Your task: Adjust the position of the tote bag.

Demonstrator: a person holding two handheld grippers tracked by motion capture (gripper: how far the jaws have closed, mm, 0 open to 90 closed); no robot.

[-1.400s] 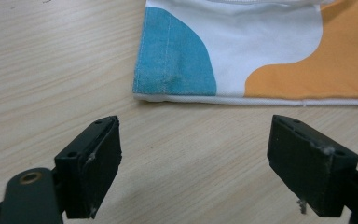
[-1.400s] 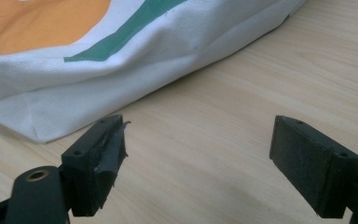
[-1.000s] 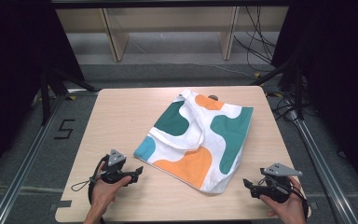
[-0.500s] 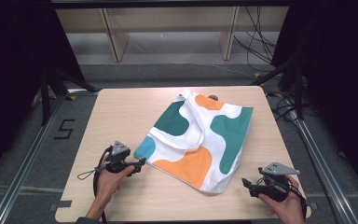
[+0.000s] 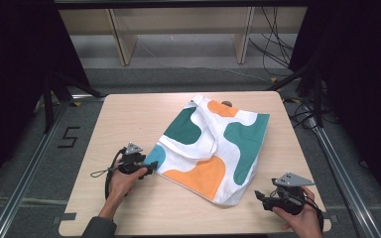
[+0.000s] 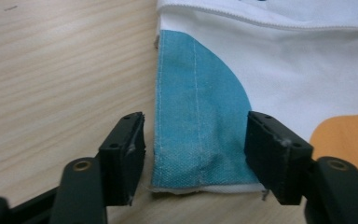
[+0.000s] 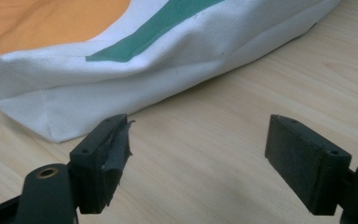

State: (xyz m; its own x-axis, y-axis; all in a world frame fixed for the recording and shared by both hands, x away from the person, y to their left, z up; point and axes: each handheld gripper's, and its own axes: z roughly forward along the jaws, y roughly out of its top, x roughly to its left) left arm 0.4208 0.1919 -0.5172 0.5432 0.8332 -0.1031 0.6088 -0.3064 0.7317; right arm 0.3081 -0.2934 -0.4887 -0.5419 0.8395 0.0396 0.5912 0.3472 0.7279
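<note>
Since one second ago the left gripper [image 5: 151,167] has moved forward from the near table edge to the blue corner of the tote bag [image 5: 213,148], while the right gripper [image 5: 259,195] has stayed almost where it was, near the bag's bottom corner.

From the high view, the bag lies flat and a little turned in the middle of the wooden table [image 5: 124,119], with teal, orange and blue patches on white cloth and one handle across its middle.

In the left gripper view, the jaws stand apart on both sides of the blue corner [image 6: 198,135]; the hem lies between them, not yet pinched. The cloth looks like woven canvas with stitched seams, so I judge it light, soft and not slippery. It will fold and hang when lifted, so the seamed corner is a good place to take hold.

In the right gripper view, the jaws are also wide apart over bare wood, and the white folded corner [image 7: 37,109] lies just beyond the left jaw, not touching. This corner is thicker, with doubled cloth, and should hold well.
</note>
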